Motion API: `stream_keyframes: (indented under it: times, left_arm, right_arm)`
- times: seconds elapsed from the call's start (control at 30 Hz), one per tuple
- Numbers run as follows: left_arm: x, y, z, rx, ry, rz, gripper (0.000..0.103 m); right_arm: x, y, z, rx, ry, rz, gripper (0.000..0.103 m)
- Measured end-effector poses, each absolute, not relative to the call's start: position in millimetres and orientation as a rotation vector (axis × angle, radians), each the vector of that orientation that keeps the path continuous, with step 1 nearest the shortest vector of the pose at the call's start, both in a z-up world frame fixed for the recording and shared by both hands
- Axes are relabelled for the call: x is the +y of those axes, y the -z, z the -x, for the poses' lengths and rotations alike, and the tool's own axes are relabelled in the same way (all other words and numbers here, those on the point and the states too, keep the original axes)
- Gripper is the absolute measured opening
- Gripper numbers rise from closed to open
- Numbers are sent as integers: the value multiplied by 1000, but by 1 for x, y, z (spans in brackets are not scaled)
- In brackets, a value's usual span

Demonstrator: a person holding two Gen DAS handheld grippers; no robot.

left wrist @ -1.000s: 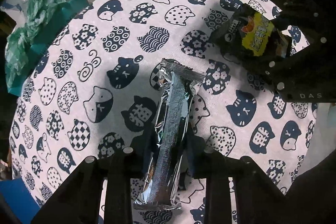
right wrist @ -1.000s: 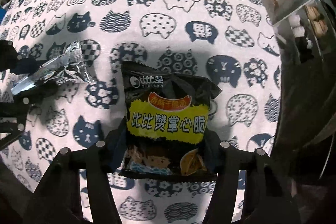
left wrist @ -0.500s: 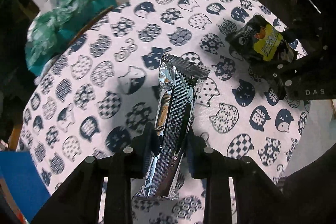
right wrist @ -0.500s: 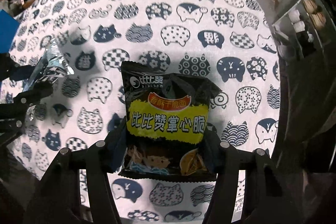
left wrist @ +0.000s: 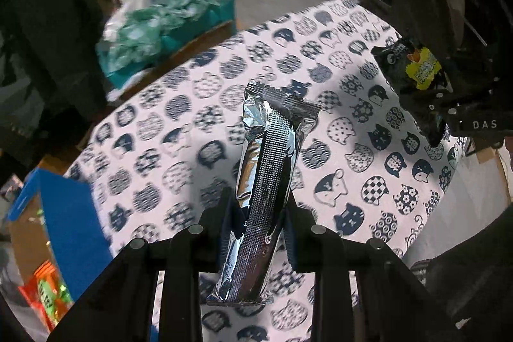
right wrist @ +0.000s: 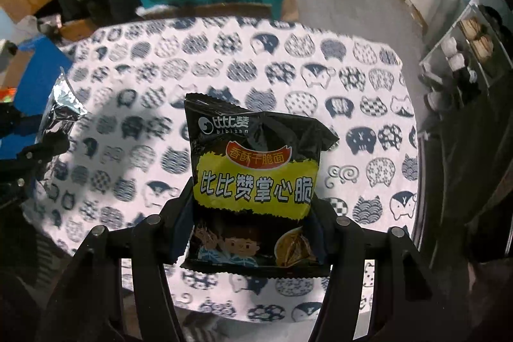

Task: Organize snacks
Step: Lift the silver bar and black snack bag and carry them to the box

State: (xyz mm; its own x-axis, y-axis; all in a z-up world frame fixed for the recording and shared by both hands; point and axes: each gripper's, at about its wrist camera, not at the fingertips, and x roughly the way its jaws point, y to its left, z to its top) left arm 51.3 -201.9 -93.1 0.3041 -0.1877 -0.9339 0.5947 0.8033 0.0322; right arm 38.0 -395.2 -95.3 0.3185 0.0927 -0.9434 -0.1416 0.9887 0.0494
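Note:
My left gripper (left wrist: 258, 207) is shut on a long silver foil snack bar (left wrist: 266, 175), held well above the cat-print tablecloth (left wrist: 179, 124). My right gripper (right wrist: 253, 213) is shut on a black snack bag with a yellow label (right wrist: 256, 181), also lifted clear of the tablecloth (right wrist: 352, 79). In the left wrist view the black bag (left wrist: 413, 66) and the right gripper show at the right edge. In the right wrist view the silver bar's end (right wrist: 61, 108) shows at the left edge.
A blue box (left wrist: 64, 213) holding an orange-and-green packet (left wrist: 48, 294) stands left of the table. Green and clear plastic bags (left wrist: 166, 12) lie on a cardboard box beyond the far edge. A shelf with jars (right wrist: 465, 53) stands to the right.
Both grippers have risen from the table with their snacks; the tablecloth looks smaller and farther. The blue box and the floor around the table have come into view.

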Motion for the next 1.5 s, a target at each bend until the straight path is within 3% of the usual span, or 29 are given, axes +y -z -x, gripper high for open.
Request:
stream_keyframes:
  times: [0.7,1.5]
  left_arm:
    - [-107,20,-29,988,436,-325,28]
    - [23,17,-31,964,251,-196,28]
  right_arm:
    - [-316,34,-45,1100,-328,37,59]
    - [-149,8,-84,1095,-558,101,59]
